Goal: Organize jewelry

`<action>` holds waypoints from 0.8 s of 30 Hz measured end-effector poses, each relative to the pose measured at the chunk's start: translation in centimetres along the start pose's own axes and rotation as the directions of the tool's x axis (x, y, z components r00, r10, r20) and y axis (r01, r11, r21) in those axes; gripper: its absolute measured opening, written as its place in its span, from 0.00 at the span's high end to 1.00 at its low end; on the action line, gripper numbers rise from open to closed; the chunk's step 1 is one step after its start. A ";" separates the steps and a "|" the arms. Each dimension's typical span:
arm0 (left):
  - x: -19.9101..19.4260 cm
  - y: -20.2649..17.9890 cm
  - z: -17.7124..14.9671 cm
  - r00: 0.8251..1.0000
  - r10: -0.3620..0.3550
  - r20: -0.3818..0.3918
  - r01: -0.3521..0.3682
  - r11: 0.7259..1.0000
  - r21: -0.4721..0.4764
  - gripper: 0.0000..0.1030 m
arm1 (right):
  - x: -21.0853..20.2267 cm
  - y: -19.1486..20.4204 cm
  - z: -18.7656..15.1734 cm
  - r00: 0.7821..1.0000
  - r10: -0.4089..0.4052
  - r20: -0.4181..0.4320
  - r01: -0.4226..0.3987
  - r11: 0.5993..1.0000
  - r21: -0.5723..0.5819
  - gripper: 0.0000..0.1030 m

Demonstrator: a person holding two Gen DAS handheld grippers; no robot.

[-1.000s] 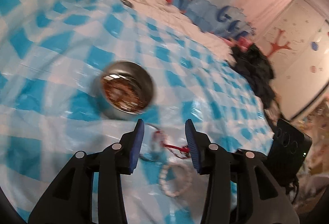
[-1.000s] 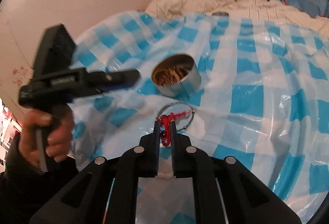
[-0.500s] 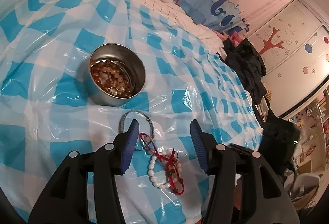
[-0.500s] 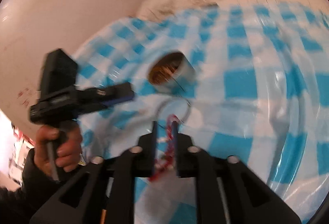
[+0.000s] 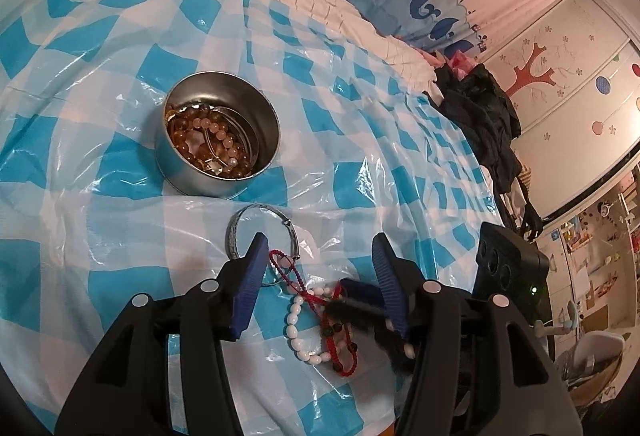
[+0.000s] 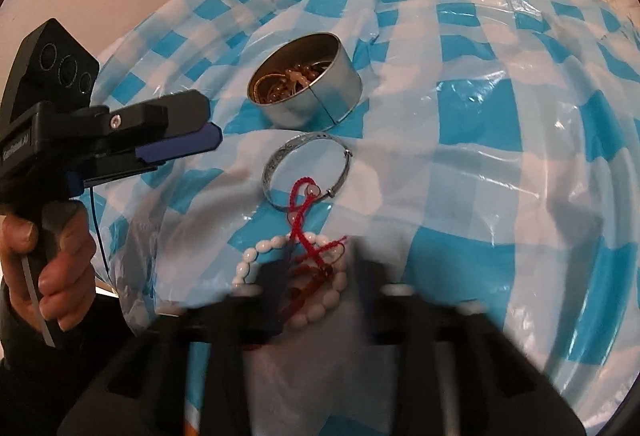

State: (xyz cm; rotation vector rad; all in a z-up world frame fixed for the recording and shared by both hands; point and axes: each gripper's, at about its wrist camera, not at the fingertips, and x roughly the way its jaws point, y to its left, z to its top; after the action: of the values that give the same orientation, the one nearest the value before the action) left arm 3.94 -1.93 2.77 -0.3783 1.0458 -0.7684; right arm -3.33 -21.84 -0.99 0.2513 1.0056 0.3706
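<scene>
Step in hand: picking loose jewelry off the checked plastic sheet [image 5: 120, 288] for the tin, by the look of it.
Left tongs [image 5: 316, 272]: spread wide, holding nothing, hovering above the tangle.
Right tongs [image 6: 316, 276]: blurred in their own view; jaws seemingly parted over the red cord, grip not certain, so cannot tell. Seen from the left wrist, tips low among the pieces.
Red cord bracelet [image 6: 316, 248]: lying across the white bead bracelet [image 6: 256, 252], top loop resting on the silver bangle [image 6: 308, 168].
Silver bangle in the left view [image 5: 260, 232]: flat on the sheet, just beside the tin, partly behind the left blue pad.
Doing it well: best to pinch the red cord alone at its free loop and lift slowly, since likely to drag the white beads [image 5: 296, 320] or nudge the bangle. Left tongs could pin the beads if snagged.
Risk: slippery, wrinkled plastic over a soft bed; pieces apt to slide.
Tin [image 5: 264, 156]: round metal, open, upright on the sheet beyond the bangle.
Tin contents [image 5: 208, 144]: amber and pinkish bead strands, a thin metal ring, roughly half full.
</scene>
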 end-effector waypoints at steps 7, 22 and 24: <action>0.1 0.0 -0.1 1.000 -0.004 -0.007 0.004 1.000 -0.001 0.50 | -3.9 -0.8 0.4 0.970 0.195 0.148 -0.205 0.977 0.060 0.98; 0.7 -0.6 -0.7 0.996 -0.079 -0.033 0.080 0.997 0.018 0.48 | -8.1 -2.1 1.2 0.868 0.360 0.343 -0.415 0.904 0.101 0.97; 0.8 -1.0 -0.8 0.996 -0.077 -0.039 0.079 0.996 0.052 0.48 | -8.8 -2.3 1.2 0.855 0.361 0.372 -0.422 0.901 0.096 0.97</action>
State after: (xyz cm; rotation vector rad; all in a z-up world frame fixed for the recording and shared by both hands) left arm 3.08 -3.16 2.55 -0.3620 1.0480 -0.8739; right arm -6.12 -27.65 5.56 0.6677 0.6307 0.5889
